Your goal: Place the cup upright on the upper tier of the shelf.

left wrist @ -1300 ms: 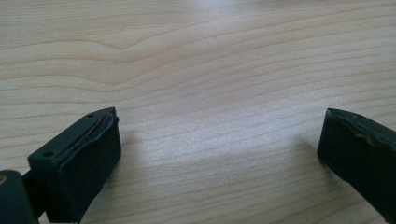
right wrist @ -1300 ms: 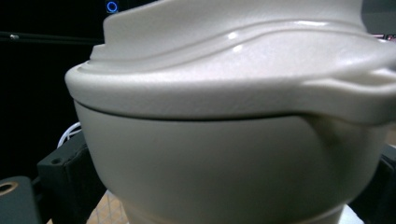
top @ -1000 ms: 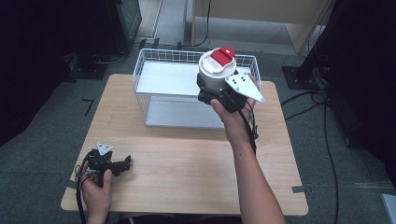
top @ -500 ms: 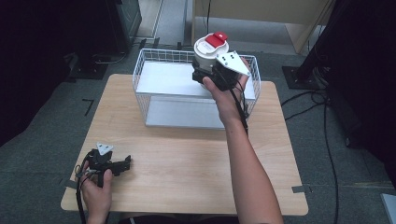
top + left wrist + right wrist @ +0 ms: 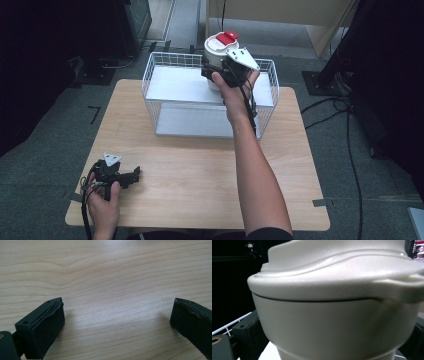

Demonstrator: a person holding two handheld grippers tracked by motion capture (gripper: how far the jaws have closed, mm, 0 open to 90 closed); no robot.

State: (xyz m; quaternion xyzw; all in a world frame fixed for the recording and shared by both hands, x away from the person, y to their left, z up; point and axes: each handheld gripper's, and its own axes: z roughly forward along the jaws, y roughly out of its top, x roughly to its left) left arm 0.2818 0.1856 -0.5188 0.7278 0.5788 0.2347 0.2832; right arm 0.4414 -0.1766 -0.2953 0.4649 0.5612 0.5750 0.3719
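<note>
Gripping a white lidded container (image 5: 218,52) with a red flip tab on its top, the right gripper (image 5: 226,70) sits in the upper middle of the high view, above the white wire basket (image 5: 150,80) at the far side of the wooden table (image 5: 200,170). Its jaws are clamped on the container's sides (in the right gripper view the cream-white body (image 5: 332,325) and its lid rim loom very close between the two black jaws). The container is held up over the basket's far right part, near its back rim. At the lower left of the high view, the left gripper (image 5: 131,176) rests on the table in the person's left hand (image 5: 102,200), released, its jaws spread wide over bare wood in the left gripper view.
</note>
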